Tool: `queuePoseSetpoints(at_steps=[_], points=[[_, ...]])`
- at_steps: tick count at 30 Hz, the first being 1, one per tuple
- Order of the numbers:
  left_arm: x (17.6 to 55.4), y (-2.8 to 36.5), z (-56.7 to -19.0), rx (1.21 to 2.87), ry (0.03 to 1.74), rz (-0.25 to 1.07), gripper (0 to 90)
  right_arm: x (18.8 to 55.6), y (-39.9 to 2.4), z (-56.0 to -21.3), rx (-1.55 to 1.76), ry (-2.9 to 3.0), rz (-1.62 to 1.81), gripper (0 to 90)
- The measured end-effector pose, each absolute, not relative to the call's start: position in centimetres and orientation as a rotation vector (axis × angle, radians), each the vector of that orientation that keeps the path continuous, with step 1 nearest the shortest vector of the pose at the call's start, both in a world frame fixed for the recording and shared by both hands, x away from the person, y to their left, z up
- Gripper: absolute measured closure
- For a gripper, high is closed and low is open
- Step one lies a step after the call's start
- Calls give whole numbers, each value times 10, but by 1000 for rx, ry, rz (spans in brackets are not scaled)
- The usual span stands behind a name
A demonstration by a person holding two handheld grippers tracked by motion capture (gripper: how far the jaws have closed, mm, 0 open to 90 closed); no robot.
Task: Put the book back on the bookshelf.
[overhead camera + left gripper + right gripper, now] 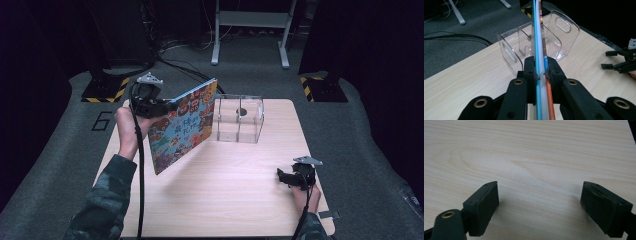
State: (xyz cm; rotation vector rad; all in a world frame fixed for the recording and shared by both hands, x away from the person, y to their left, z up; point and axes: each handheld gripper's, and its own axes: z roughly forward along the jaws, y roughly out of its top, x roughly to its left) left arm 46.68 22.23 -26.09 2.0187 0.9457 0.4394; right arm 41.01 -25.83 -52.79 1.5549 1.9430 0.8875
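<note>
In the high view the left tongs (167, 105), at centre left of the frame, are clamped on the upper left edge of a children's picture book (184, 125). The book is lifted clear of the surface (240, 200) and stands on edge, tilted, with its colourful cartoon cover facing the bottom of the frame. Its long axis runs on a diagonal from lower left to upper right: the low corner hangs above the wood at lower left, and the high corner points toward the top of the frame, just beside the clear plastic organizer (238, 118).

The left gripper view looks straight down the book's (539, 82) thin edge. Blue cover, white page block and orange-brown cover run up the middle of the frame, squeezed between the two black jaws of the left tongs (540, 72). Beyond the jaws the book's far end lines up over the clear plastic organizer (536, 47); whether it touches a divider there is hard to tell. The organizer has divided compartments and oval handle cutouts in its end walls.

The right tongs (283, 176) rest low at the lower right of the high view, well apart from the book. In the right gripper view the right tongs (540, 202) stand wide apart, holding nothing, over bare light wood surface (529, 152).
</note>
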Motion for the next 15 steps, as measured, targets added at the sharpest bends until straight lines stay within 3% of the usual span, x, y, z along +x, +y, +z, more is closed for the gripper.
queuePoseSetpoints(at_steps=[15], points=[[480, 218, -259, 1976, 966, 461, 807, 410, -258, -528, 1568, 1938, 887, 146]])
